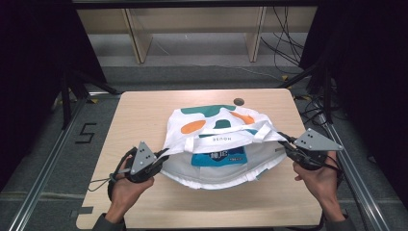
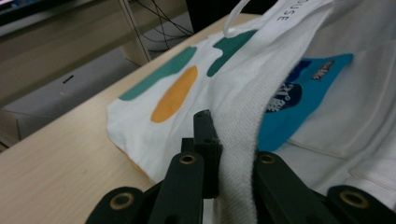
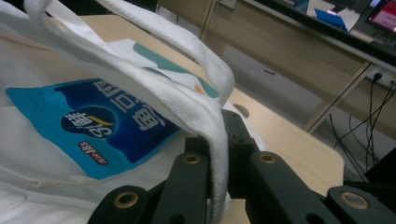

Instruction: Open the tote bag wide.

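Pinching the rim of the white tote bag (image 1: 219, 144) on both sides, I hold its mouth stretched wide over the wooden table (image 1: 144, 110). My left gripper (image 1: 161, 155) has its jaws pressed together on the bag's left edge; in the left gripper view the ribbed white fabric (image 2: 233, 154) runs down between the two black jaws and is clamped there. My right gripper (image 1: 284, 143) does the same at the bag's right edge, and in the right gripper view a folded strip of the white rim (image 3: 212, 154) passes straight between its jaws, held tight.

The bag sits near the middle of the table, its bottom part resting on the wood while the opening faces me. Its outer face carries green and orange shapes (image 1: 202, 118), and a white handle strap (image 1: 226, 138) with lettering crosses the mouth from one side to the other. Inside the bag lies a blue packet (image 1: 219, 156) with printed characters, flat against the inner wall; it shows clearly in the right gripper view too (image 3: 93, 126). My left hand (image 1: 127, 185) and right hand (image 1: 320, 178) grip the tools from below the bag's two corners, well apart from each other. A small dark round hole (image 1: 238, 101) sits in the tabletop just beyond the bag.
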The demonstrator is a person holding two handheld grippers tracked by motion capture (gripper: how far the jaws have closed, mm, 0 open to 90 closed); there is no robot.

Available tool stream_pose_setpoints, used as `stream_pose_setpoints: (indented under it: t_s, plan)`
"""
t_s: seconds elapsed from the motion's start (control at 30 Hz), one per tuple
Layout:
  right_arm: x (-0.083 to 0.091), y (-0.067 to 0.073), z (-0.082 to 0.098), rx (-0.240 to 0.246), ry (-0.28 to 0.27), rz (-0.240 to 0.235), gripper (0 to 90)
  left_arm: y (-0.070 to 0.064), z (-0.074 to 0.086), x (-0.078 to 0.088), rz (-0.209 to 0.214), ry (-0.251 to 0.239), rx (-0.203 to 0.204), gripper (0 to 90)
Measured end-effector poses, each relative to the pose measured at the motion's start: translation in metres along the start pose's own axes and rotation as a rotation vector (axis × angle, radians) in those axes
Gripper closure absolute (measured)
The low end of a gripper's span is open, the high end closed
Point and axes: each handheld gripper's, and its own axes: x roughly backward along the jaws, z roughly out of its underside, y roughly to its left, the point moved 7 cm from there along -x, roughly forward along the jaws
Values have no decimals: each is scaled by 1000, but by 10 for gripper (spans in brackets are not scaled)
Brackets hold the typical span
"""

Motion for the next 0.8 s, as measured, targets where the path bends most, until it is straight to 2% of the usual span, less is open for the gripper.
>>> stream_pose_setpoints:
  t_s: [0.17,0.4,0.43,0.5,0.67,0.7,0.77,0.8]
  plan:
    - [11,-5,-30,28,-47,14,882,9,-32,17,-11,-85,10,865]
    - [27,-12,-59,34,-99,19,883,14,-64,36,-7,-154,14,866]
    - [29,-14,-63,52,-105,19,882,15,-69,39,-9,-161,8,866]
    - [36,-15,-73,52,-117,19,883,17,-80,45,-19,-179,-9,867]
    - [51,-22,-100,83,-162,45,884,19,-114,61,-39,-271,-11,868]
    - [55,-24,-104,96,-168,59,884,20,-121,66,-34,-282,-26,868]
    - [61,-25,-112,87,-180,46,884,19,-132,74,-19,-320,11,868]
    - [63,-27,-115,99,-191,48,884,23,-137,78,-36,-327,-23,868]
